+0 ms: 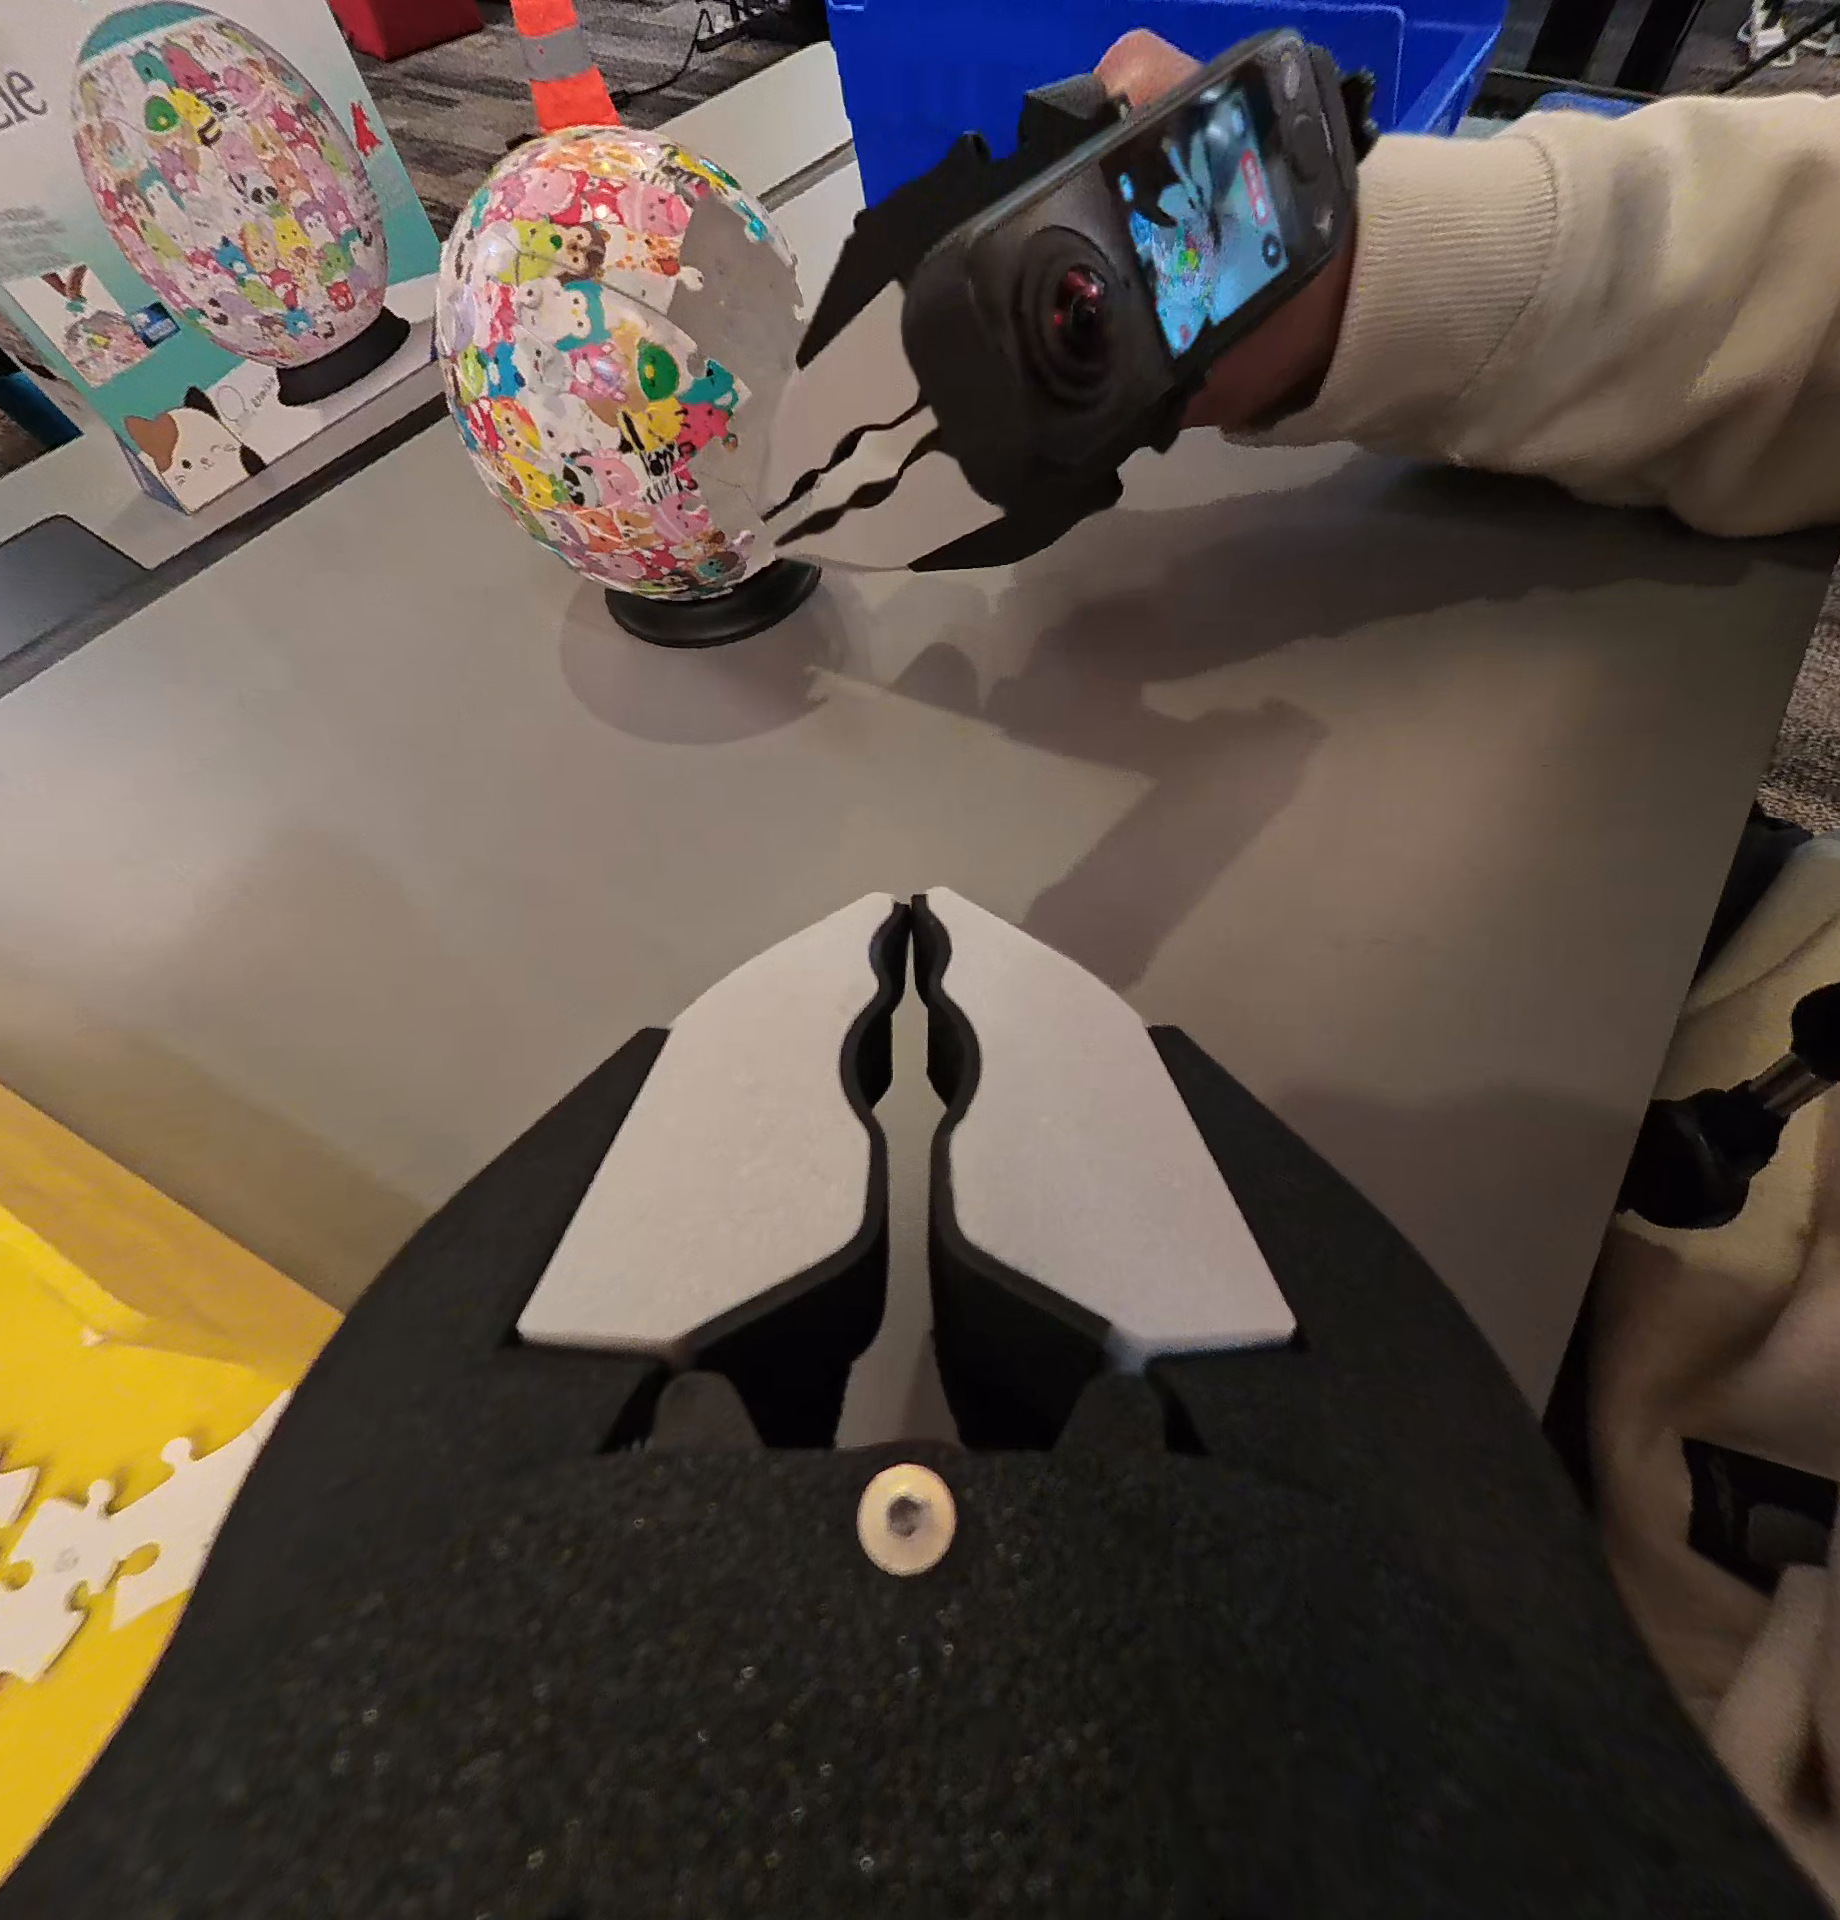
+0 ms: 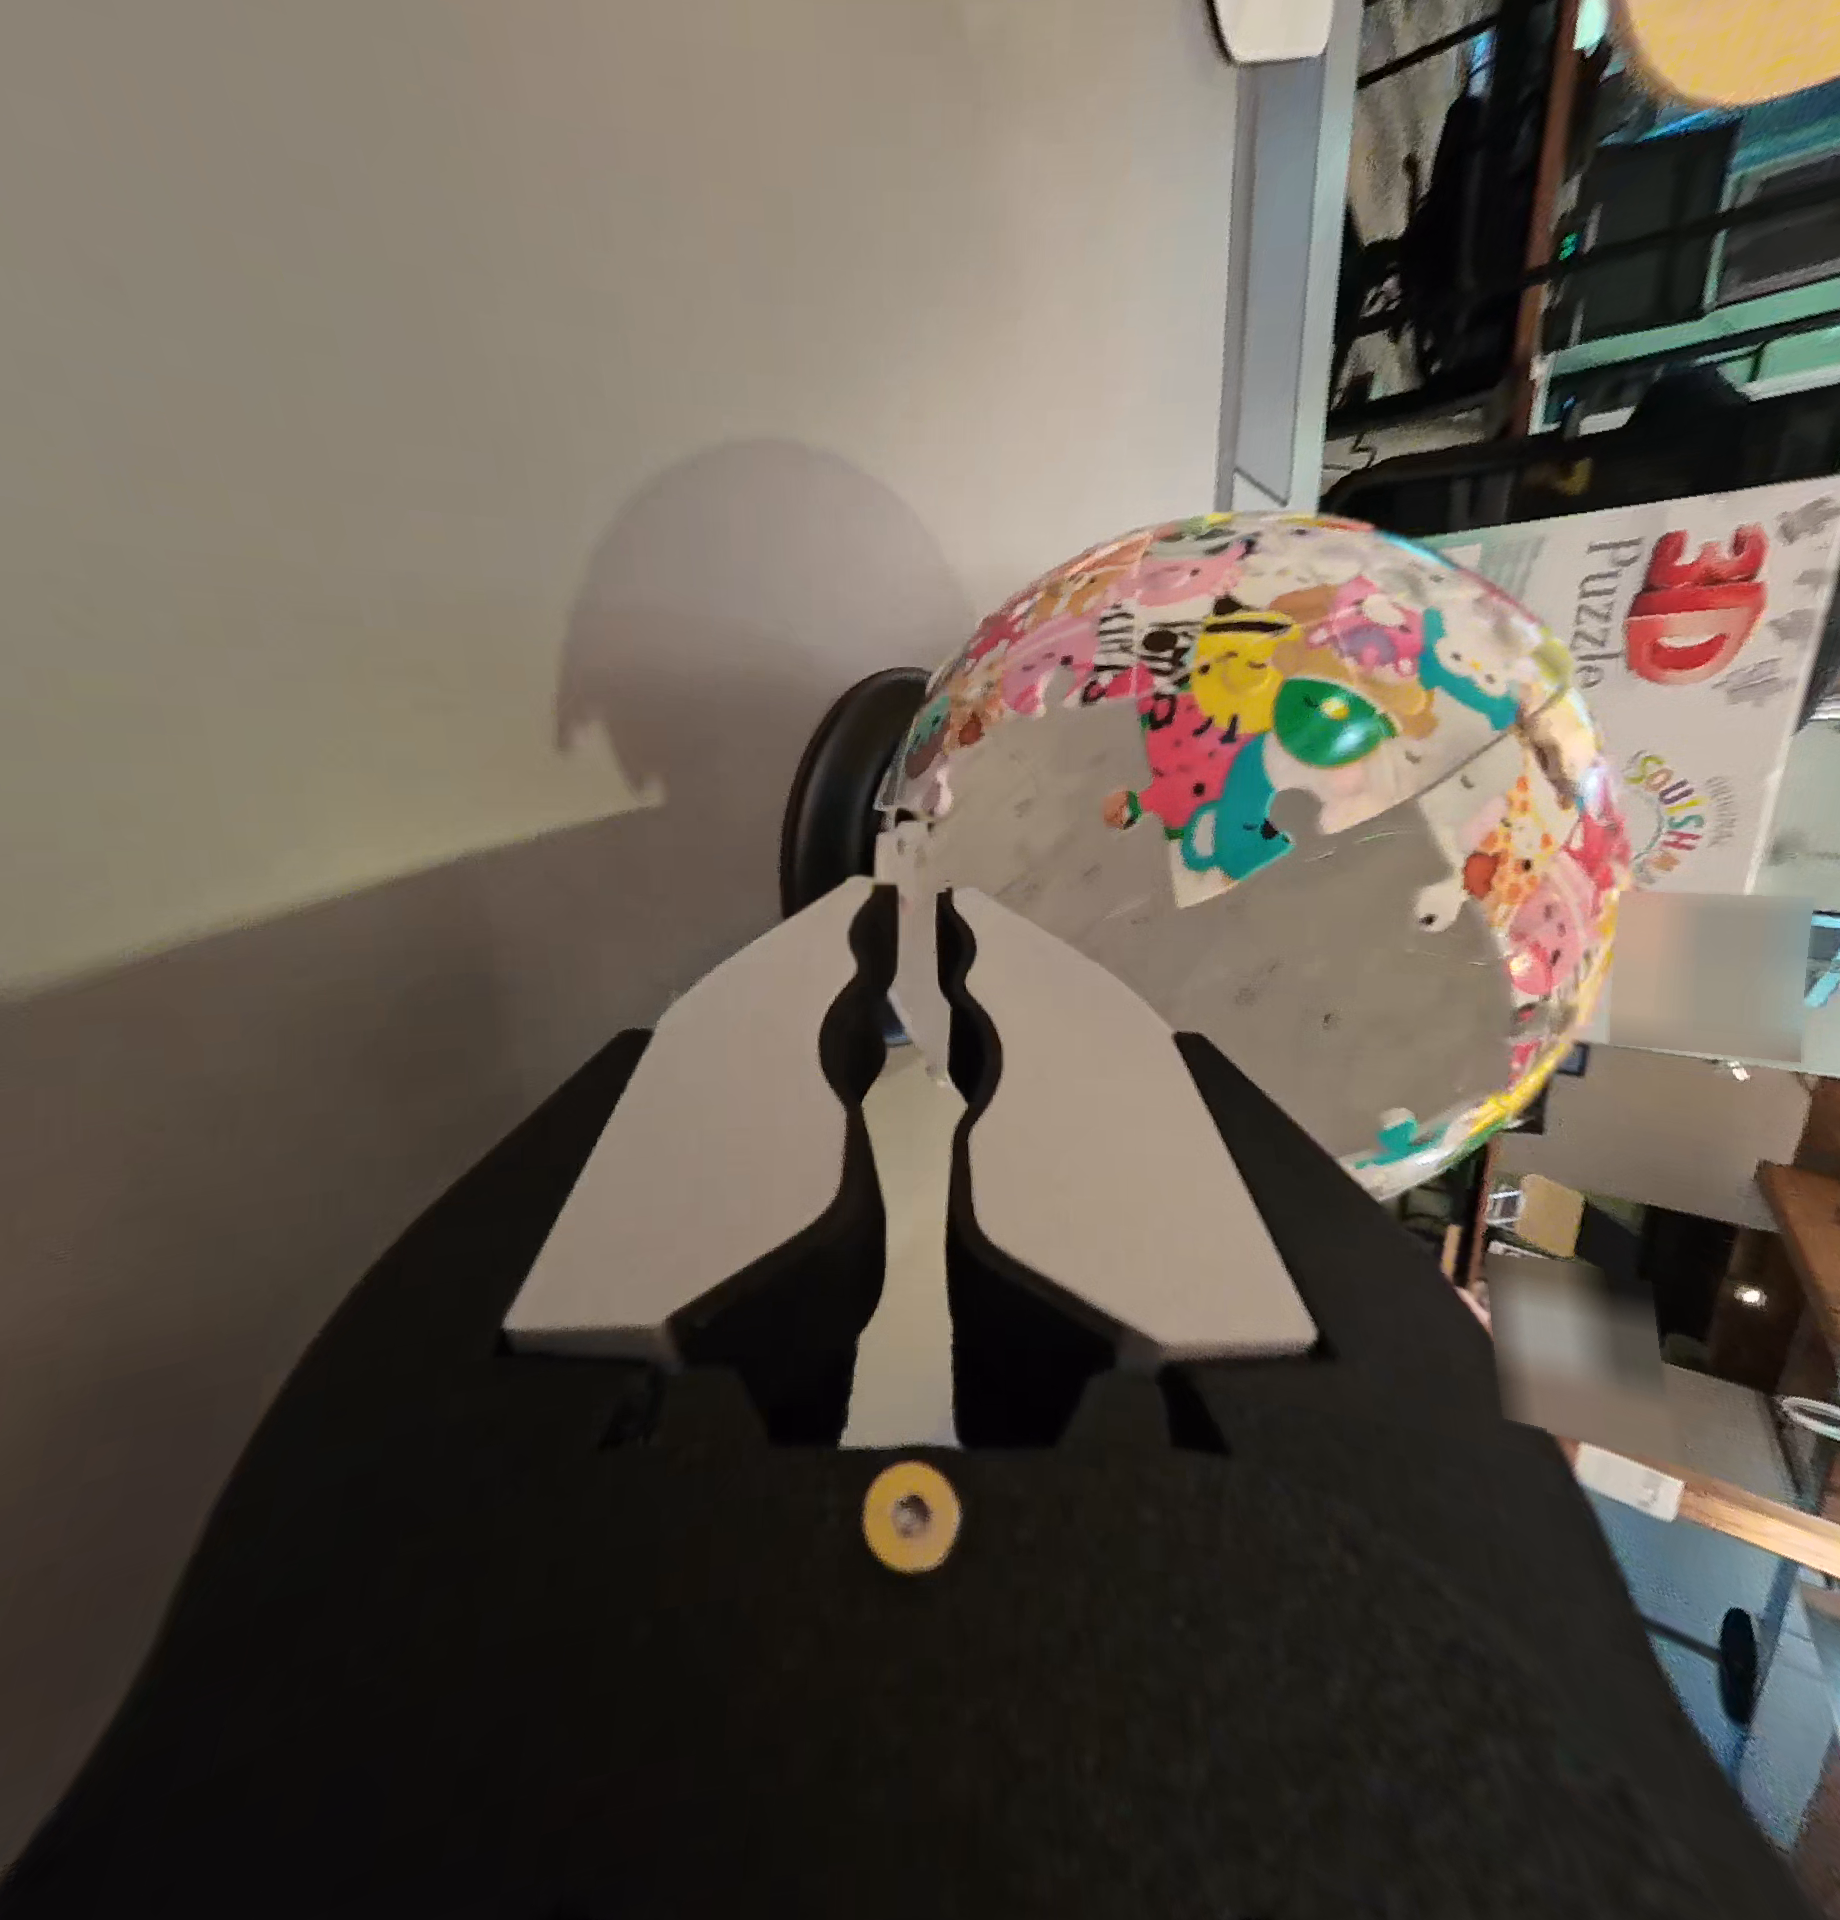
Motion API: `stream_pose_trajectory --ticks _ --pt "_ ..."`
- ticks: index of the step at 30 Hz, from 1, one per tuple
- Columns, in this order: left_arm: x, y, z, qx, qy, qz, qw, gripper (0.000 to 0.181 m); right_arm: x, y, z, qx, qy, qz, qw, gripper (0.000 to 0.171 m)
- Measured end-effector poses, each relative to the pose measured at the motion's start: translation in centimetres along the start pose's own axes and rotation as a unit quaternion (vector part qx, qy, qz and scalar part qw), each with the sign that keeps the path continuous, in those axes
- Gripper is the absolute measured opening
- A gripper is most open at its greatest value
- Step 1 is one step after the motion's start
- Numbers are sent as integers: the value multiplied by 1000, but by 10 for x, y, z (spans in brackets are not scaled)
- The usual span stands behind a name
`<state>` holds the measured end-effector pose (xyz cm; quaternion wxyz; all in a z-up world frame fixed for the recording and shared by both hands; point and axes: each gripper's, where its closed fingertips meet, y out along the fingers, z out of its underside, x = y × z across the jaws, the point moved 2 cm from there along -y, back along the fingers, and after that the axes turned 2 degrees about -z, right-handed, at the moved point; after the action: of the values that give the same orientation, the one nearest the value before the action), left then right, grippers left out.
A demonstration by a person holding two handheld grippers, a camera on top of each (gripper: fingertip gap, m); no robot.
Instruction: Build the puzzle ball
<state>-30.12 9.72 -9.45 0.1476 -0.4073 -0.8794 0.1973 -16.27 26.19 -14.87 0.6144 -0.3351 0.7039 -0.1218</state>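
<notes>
My left gripper (image 1: 911, 906) hovers over the bare grey table (image 1: 480, 883), its fingers pressed together on nothing. My right gripper (image 2: 908, 902) is clamped on a thin pale puzzle piece (image 2: 900, 1288), tips right at the open gap near the bottom of the egg-shaped puzzle ball (image 1: 594, 353) — upright on its black stand (image 1: 713, 613), the puzzle box (image 1: 183, 229) just behind it.

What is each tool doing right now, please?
Left tool: closed, empty.
Right tool: closed on a white puzzle piece.
</notes>
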Motion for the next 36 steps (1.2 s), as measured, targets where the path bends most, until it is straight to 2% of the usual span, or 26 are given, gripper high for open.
stream_pose_trajectory --ticks 6,14,36 --pt "1 -2 3 3 7 -5 1000 0 3 5 4 -60 11 9 998 12" --pt "3 -4 6 3 1 -1 1000 0 4 7 5 -99 36 9 994 12" --pt "5 -6 8 2 -2 -1 1000 0 8 14 7 -99 33 1 995 4"
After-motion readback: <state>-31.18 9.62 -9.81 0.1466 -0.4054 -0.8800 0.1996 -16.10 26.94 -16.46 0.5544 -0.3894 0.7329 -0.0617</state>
